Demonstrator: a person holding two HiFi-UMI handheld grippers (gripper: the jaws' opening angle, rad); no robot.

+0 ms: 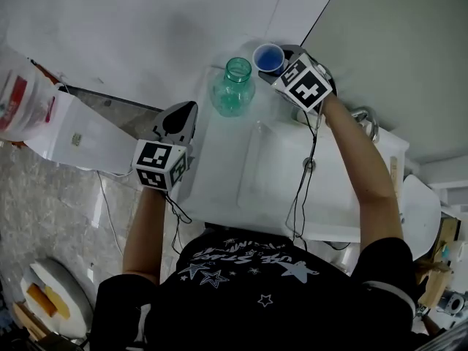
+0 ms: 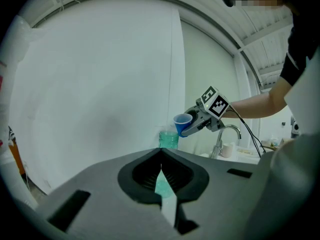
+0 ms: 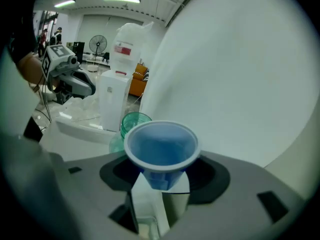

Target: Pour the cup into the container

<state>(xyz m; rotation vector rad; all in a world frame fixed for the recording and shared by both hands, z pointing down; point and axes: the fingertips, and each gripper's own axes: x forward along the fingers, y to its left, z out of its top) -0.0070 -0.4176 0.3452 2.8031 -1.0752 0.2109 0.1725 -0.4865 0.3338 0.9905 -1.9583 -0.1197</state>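
The small blue plastic cup (image 1: 269,55), clamped at its base by the right gripper (image 3: 161,183), hovers at 1 o'clock of the teal glass jar (image 1: 233,90), which stands on the white counter (image 1: 219,185). The left gripper (image 1: 178,121), jaws closed and empty, is at the jar's 8 o'clock.

blue cup (image 3: 161,151), teal container (image 1: 233,88)

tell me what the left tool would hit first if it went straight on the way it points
Probably the green jar, standing dead ahead of the left tool; how far off is unclear.
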